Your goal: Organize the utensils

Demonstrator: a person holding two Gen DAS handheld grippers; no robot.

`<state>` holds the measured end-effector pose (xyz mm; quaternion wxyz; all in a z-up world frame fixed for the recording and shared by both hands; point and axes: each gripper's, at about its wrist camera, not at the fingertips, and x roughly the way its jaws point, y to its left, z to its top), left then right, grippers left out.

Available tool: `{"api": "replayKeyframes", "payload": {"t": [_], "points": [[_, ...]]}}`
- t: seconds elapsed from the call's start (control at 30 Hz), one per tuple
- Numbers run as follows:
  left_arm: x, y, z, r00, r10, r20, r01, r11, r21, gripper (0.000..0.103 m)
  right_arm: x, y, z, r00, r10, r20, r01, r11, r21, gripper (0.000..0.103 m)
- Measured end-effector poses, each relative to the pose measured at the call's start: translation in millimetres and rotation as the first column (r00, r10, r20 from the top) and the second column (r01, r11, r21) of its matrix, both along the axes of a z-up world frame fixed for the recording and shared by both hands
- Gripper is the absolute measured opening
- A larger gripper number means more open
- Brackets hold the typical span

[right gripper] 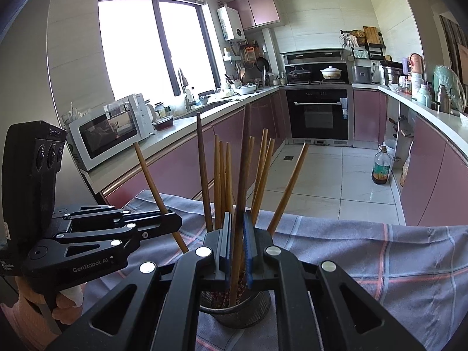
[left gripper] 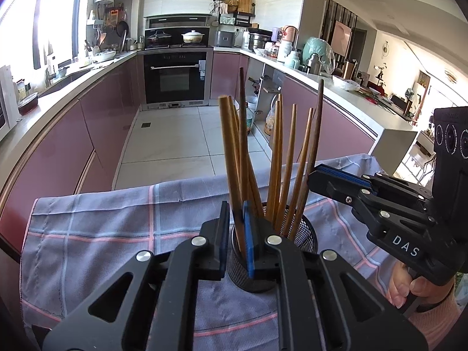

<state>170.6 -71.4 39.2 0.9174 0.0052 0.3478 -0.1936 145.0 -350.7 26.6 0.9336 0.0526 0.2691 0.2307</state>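
A black mesh holder stands on a blue-grey plaid cloth with several wooden chopsticks fanned upright in it. My left gripper is shut on a light brown chopstick that leans outward; its lower end is inside the holder. My right gripper is shut on a longer dark chopstick, whose lower end also reaches into the holder. Both grippers hover just above the rim from opposite sides.
The cloth covers a table whose far edge drops to a tiled floor. Pink-fronted counters run along both sides, with a microwave, an oven at the back and an oil bottle on the floor. A hand holds the right gripper.
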Motion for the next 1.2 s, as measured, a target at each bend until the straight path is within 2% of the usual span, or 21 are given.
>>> {"api": "replayKeyframes", "payload": {"t": [0.17,0.37,0.43,0.57,0.67,0.73,0.87,0.9,1.0,1.1,1.2], "points": [[1.8,1.9,-9.6,1.000,0.004,-0.009,-0.004,1.000,-0.005,0.013,2.3,-3.3,-5.9,1.000,-0.003,-0.017,0.004,1.000,0.002,0.008],[-3.5,7.6,-20.3,1.000,0.018,-0.016,-0.019,1.000,-0.020,0.027,-0.2,-4.9,-8.7,1.000,-0.006,-0.020,0.006,1.000,0.003,0.019],[-8.0,10.3,-23.3,0.999,0.029,-0.014,-0.030,0.999,-0.024,0.035,-3.5,-5.8,-10.2,1.000,-0.007,-0.019,0.007,1.000,0.001,0.026],[-14.2,17.3,-29.0,0.999,0.047,-0.015,-0.047,0.998,-0.034,0.044,-9.7,-8.4,-11.4,1.000,-0.008,-0.019,0.008,1.000,0.001,0.029],[-24.6,21.5,-30.8,0.998,0.069,0.006,-0.069,0.997,-0.032,0.061,-16.8,-9.2,-11.8,1.000,-0.014,-0.009,0.014,1.000,0.001,0.046],[-31.7,26.4,-32.0,0.996,0.085,0.019,-0.084,0.996,-0.039,0.079,-24.6,-8.5,-11.7,1.000,-0.017,0.008,0.017,1.000,0.002,0.058],[-49.5,35.8,-35.1,0.991,0.124,0.058,-0.122,0.992,-0.031,0.090,-41.1,-3.3,-12.0,0.999,-0.013,0.036,0.014,1.000,-0.008,0.070],[-53.7,38.4,-36.7,0.989,0.133,0.065,-0.131,0.991,-0.035,0.095,-44.8,-1.7,-12.5,0.999,-0.014,0.042,0.014,1.000,-0.011,0.077],[-69.3,44.4,-38.4,0.982,0.160,0.100,-0.157,0.987,-0.039,0.097,-59.6,2.0,-16.3,0.998,-0.016,0.066,0.017,1.000,-0.018,0.084],[-84.8,52.6,-41.9,0.975,0.188,0.121,-0.182,0.982,-0.057,0.097,-72.4,7.5,-19.4,0.995,-0.039,0.095,0.044,0.998,-0.049,0.096],[-97.3,54.9,-42.9,0.969,0.208,0.131,-0.202,0.978,-0.055,0.097,-84.9,8.3,-23.5,0.989,-0.070,0.127,0.079,0.994,-0.072,0.096]]}}
